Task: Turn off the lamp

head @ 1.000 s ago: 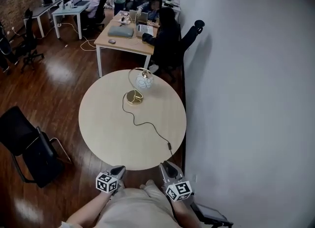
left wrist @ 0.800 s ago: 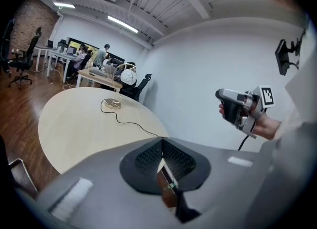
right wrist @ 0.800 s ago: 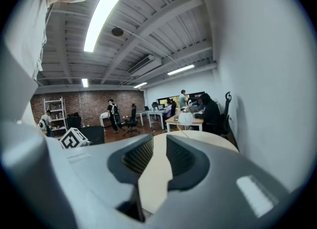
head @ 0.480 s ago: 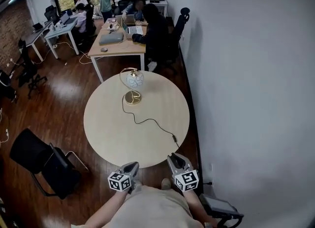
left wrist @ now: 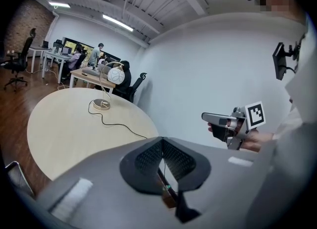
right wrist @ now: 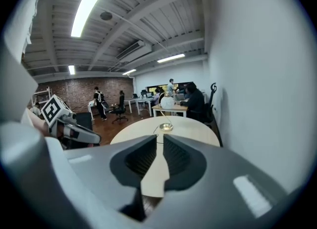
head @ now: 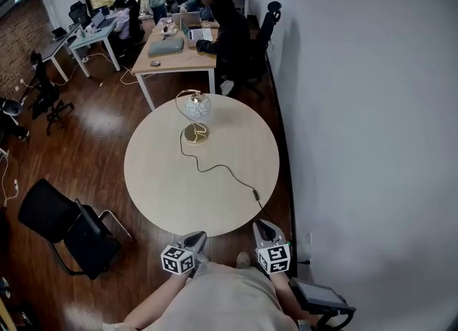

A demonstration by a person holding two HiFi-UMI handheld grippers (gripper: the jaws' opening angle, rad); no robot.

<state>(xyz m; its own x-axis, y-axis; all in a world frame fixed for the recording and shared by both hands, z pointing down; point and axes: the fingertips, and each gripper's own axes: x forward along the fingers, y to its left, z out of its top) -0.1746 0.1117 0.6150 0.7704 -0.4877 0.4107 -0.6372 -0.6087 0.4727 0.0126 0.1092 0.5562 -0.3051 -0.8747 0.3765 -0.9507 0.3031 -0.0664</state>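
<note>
On the far side of the round table (head: 164,179) the lamp (head: 197,111) is set upright: gold disc base, arched stem, pale globe shade hanging over the base. Whether it is lit cannot be told. Its black cord (head: 215,168) is laid in loose curves across the tabletop toward the near right edge, where a small dark piece on the cord is seen.

Both grippers are held close to the person's body, off the near edge of the table and well apart from the lamp. The left gripper (head: 195,239) is closed on nothing, its jaw tips brought together. The right gripper (head: 263,228) is set slightly apart – a narrow gap, nothing between.

Nothing else is noted on the tabletop between the grippers and the lamp.

Surroundings: a black chair (head: 68,229) on the wood floor (head: 86,144) at the left; a white wall (head: 372,108) close along the right; beyond the table, a wooden desk (head: 175,61) with a seated person (head: 230,36) in dark clothing – further desks and people behind.
</note>
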